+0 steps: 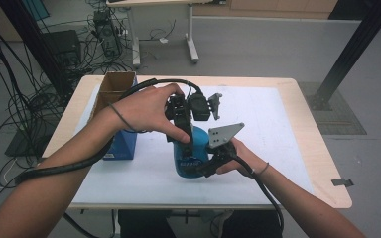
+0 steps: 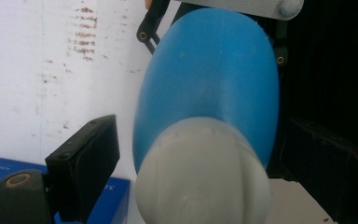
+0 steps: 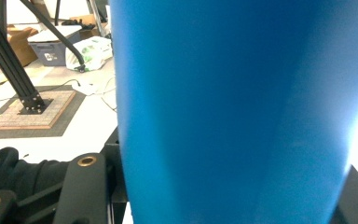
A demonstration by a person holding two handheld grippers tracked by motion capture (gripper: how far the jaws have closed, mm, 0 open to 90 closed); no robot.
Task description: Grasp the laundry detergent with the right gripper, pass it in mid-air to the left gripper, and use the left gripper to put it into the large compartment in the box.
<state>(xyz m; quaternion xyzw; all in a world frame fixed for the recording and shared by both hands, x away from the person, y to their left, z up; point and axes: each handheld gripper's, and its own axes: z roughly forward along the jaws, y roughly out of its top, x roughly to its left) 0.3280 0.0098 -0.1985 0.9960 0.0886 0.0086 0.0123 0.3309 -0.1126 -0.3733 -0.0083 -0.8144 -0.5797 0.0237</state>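
A blue bottle [image 1: 191, 158] stands upright near the middle of a white-topped table [image 1: 287, 148], held between two hand-held grippers. The right gripper [image 1: 213, 159] clamps the bottle's body from the right side; in the right gripper view its black jaws sit against the blue wall on either side. The left gripper [image 1: 182, 130] comes down from above, and in the left gripper view its jaws stand open around the whitish cap [image 2: 200, 172], one jaw clear of it on the left, the other close or touching on the right. The work looks to be at its start: the bottle is steadied, the cap is on, and closing on and turning the cap appears to be what is left. A blue box [image 1: 121, 144] and an open carton [image 1: 114, 89] stand just left of the left hand [image 1: 146, 109], so room is tight there. The right half of the table and its near edge lie open.
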